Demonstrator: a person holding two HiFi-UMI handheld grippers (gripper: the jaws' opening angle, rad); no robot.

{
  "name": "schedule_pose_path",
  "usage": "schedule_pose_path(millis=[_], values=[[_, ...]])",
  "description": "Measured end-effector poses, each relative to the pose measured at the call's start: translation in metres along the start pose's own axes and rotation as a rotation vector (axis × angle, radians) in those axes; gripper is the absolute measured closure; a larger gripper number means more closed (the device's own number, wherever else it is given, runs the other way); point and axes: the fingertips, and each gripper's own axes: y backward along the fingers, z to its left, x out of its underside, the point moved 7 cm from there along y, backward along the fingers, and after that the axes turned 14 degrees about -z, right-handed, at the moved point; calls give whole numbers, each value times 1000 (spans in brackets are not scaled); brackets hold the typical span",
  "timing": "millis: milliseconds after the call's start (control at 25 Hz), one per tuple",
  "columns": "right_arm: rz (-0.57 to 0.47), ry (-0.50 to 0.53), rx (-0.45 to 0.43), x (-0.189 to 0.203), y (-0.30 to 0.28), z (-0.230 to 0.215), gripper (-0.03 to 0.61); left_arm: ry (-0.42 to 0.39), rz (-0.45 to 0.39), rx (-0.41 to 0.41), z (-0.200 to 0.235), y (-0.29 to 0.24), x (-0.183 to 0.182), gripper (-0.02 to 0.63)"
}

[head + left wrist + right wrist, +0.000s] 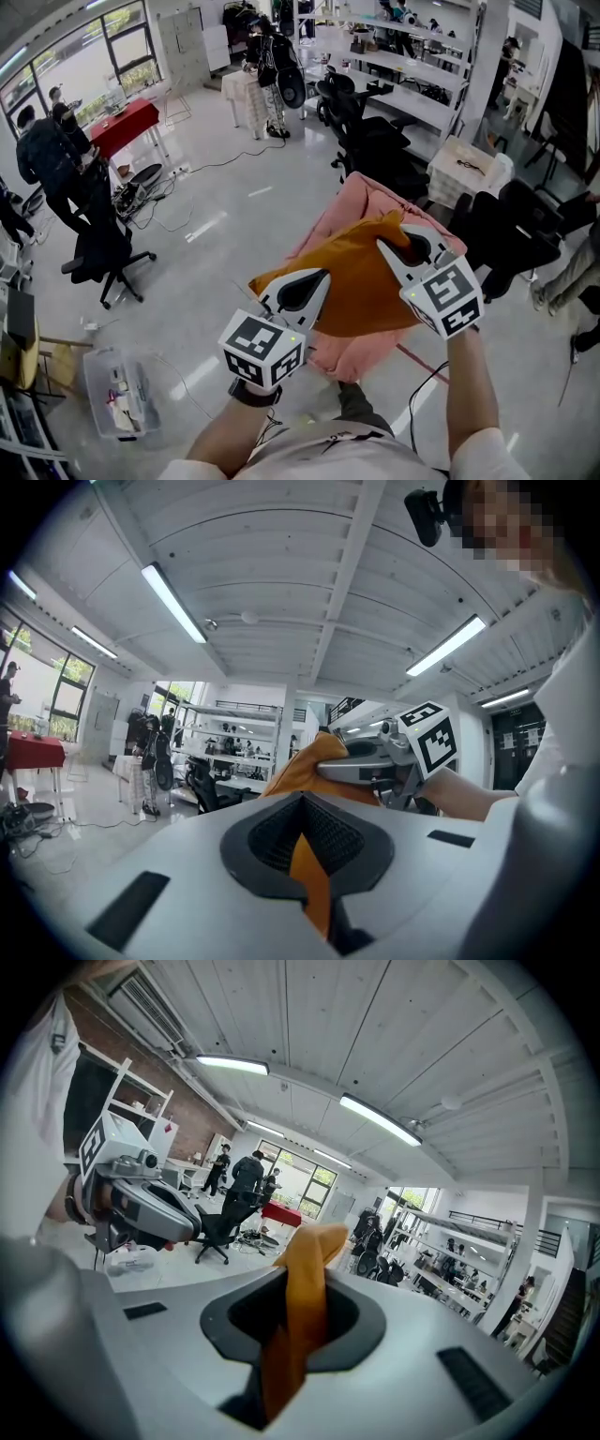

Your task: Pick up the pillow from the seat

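Observation:
The orange pillow [361, 277] is held up in the air between both grippers, above a seat draped in pink cloth [349, 354]. My left gripper [298, 286] is shut on the pillow's near left corner. My right gripper [405, 246] is shut on its far right corner. In the left gripper view orange fabric [309, 878] is pinched between the jaws, and the right gripper [375, 766] shows beyond it. In the right gripper view a fold of the pillow [305, 1279] stands up from the shut jaws, with the left gripper [141, 1204] at the left.
Black office chairs [375, 141] stand behind the seat, another [103, 248] at the left near a person [52, 164]. A red table [122, 127] sits at the back left. A clear plastic box [117, 394] and cables lie on the floor at the lower left.

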Motion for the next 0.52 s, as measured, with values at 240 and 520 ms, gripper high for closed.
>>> schedule_pose_path(millis=[240,520], values=[[-2,19,-4,-1,0,2,515,-4,4,-9,-1,1,3,604],[-2,20,-1,-1,6,0,515,-10,6,-10,-7,-2,4,604]])
